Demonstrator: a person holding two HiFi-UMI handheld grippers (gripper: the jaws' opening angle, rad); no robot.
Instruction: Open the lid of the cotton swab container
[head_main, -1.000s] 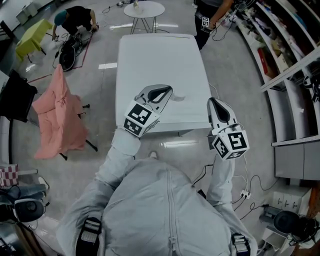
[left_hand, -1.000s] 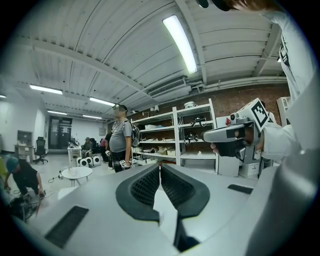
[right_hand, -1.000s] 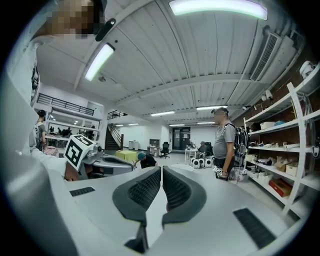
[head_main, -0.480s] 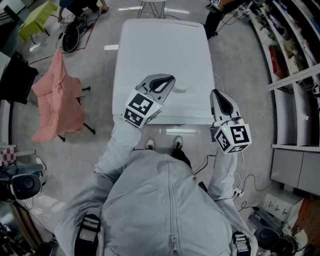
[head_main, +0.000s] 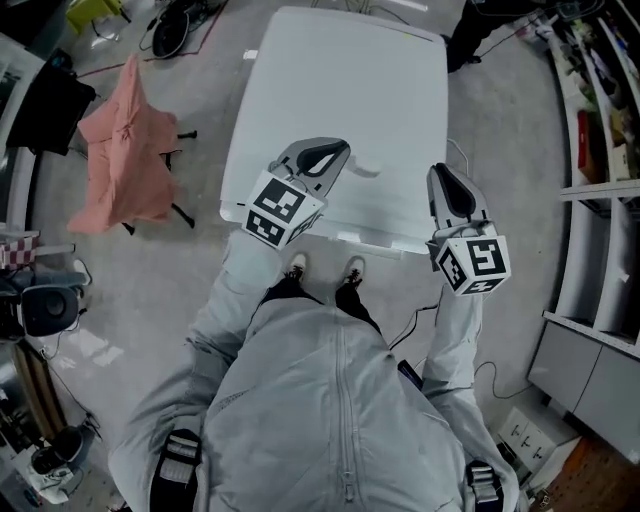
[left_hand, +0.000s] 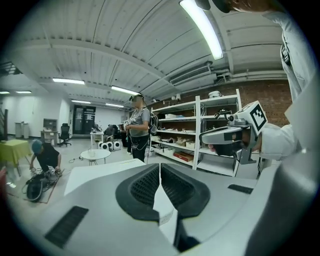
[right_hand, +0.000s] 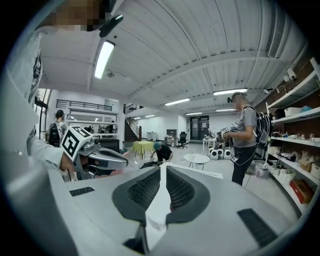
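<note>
From my station, the left gripper hangs over the near-left part of the white rectangular desk. Its grey jaws are pressed together with nothing caught between them, and the left gripper view shows only a sliver of desktop through the seam. Just beyond and to the right of those tips sits the small, pale, see-through-looking cotton swab container. It lies close to the desk's near edge, roughly midway along it, and touches neither tool. It looks slightly longer along that edge than across it, though it is too small here for me to be sure, and I cannot make out the lid or which way it hinges. Further right, the right gripper hovers at the near-right corner, about over the desk's edge (jaws likewise closed flat, holding nothing). For that gripper the container lies ahead and off to the left, well apart from its tips. I judge the left hand the nearer one, so it would most naturally reach in to steady the body. Neither gripper can grasp the container until its jaws part.
</note>
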